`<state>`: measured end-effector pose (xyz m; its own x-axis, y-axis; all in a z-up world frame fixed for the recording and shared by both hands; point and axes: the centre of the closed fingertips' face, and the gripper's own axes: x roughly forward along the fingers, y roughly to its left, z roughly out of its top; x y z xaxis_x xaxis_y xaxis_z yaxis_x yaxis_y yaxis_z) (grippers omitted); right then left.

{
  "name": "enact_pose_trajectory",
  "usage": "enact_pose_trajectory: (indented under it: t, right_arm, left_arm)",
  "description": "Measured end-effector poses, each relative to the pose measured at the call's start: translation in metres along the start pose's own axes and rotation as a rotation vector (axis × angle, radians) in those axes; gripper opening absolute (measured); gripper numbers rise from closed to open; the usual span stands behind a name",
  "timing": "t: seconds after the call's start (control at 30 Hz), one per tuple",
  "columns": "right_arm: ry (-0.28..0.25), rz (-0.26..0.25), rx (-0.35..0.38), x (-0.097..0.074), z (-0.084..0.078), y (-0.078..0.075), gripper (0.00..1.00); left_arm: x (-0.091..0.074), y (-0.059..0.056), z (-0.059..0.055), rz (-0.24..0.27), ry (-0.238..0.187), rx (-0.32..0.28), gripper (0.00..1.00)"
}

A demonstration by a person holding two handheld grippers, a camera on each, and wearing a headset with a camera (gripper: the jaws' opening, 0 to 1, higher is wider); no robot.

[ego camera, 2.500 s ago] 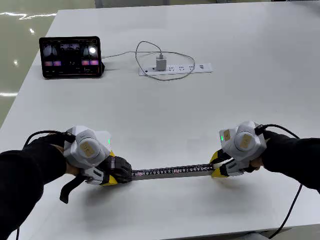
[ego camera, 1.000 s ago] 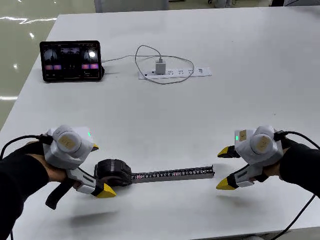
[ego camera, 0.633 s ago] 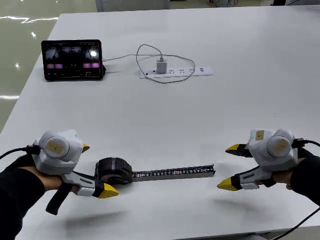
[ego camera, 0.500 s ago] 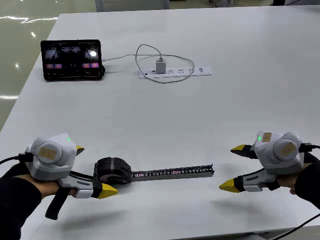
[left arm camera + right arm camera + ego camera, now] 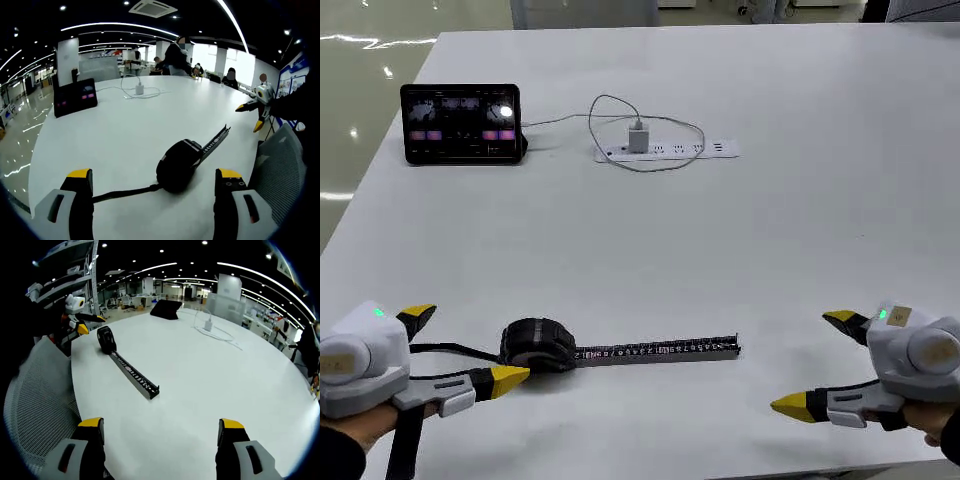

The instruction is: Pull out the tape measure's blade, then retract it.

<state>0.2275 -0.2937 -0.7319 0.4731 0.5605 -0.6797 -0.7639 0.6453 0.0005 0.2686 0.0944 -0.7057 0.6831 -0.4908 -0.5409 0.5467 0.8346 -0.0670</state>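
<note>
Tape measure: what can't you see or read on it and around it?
Blade numbers: too small in the head view, blurred in both gripper views.
Case details: dark and small in every view.
Tablet screen: too small in the head view.
Left gripper handle: cut off by the head view's bottom edge.

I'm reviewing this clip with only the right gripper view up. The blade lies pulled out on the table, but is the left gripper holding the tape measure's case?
Observer: No. In the left gripper view, the left gripper has its jaws wide apart, and the tape measure case lies ahead of them, untouched.
Operator: Anything hanging off the case?
Observer: A black wrist strap trails from it back toward one jaw.
Operator: And the tablet?
Observer: The head view shows the tablet with its screen lit.
</note>
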Motion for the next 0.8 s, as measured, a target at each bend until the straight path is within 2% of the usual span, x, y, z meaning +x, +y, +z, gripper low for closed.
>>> enact_pose_trajectory:
  t: [0.13, 0.23, 0.53, 0.6, 0.8]
  right_arm:
    - [-0.031, -0.035, 0.029, -0.014, -0.005, -0.006, 0.99]
    - [-0.043, -0.044, 0.036, -0.022, -0.009, -0.007, 0.99]
    - [-0.055, -0.081, 0.054, -0.044, -0.023, -0.012, 0.99]
    - [-0.059, -0.086, 0.054, -0.047, -0.023, -0.008, 0.99]
    - [-0.036, -0.083, 0.054, -0.044, -0.035, -0.003, 0.99]
  left_arm:
    - [-0.009, -0.001, -0.009, 0.017, 0.002, -0.011, 0.99]
    - [-0.013, -0.004, -0.012, 0.022, 0.006, 0.009, 0.99]
    - [-0.019, -0.015, -0.024, -0.012, 0.032, 0.032, 0.99]
    - [-0.022, -0.015, -0.027, -0.005, 0.036, 0.058, 0.99]
    - [-0.027, -0.016, -0.034, -0.004, 0.056, 0.069, 0.99]
